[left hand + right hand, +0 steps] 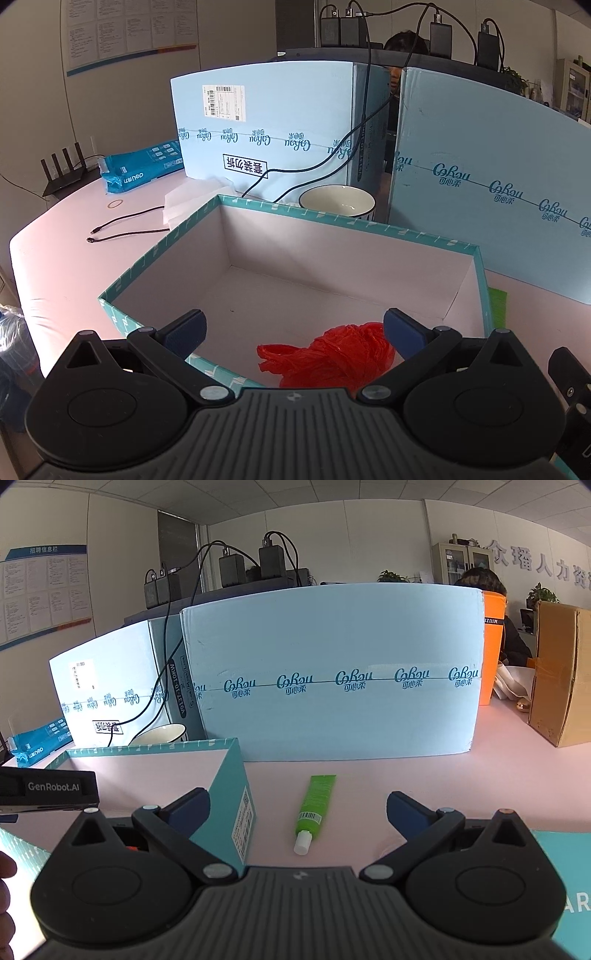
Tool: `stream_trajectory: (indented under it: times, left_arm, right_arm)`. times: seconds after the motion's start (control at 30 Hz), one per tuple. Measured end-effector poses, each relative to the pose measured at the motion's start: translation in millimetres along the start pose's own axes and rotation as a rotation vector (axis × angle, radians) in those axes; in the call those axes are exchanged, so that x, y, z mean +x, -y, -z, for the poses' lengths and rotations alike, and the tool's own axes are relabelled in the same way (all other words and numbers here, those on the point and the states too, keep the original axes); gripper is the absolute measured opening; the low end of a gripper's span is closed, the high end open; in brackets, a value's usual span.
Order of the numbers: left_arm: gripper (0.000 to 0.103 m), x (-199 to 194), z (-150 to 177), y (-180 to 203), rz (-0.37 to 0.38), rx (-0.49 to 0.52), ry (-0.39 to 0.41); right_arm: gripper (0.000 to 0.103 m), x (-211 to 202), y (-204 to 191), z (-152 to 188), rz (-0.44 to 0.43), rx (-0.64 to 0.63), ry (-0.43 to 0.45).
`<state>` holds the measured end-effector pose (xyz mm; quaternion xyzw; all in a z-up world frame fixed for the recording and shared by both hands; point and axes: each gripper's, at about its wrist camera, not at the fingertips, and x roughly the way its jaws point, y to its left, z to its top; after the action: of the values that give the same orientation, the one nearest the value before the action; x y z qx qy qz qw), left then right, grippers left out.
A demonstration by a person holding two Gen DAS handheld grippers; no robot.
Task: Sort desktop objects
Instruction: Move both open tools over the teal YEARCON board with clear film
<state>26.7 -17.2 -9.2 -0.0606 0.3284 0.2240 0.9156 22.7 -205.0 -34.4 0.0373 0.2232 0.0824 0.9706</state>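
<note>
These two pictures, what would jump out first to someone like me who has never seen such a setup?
Probably the crumpled red plastic bag, lying inside the open teal box just ahead of the open left gripper. Next, the green tube with a white cap, lying on the pink table between the open fingers of the right gripper. Big pale blue cartons wall off the back.

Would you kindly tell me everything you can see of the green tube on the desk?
The green tube lies flat on the pink desk, just right of the teal box and apart from it. It looks like soft plastic, with a flat crimped far end, a white barcode label and a white cap pointing toward the camera. The open right gripper frames it without touching.
</note>
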Motion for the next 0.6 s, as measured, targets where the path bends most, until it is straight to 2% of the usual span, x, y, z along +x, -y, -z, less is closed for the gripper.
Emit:
stream_trajectory:
  times: [0.6]
  left_arm:
    - [0.102,-17,19,30,0.007,0.001,-0.014]
  right_arm:
    - [0.103,-16,41,6,0.006,0.008,0.004]
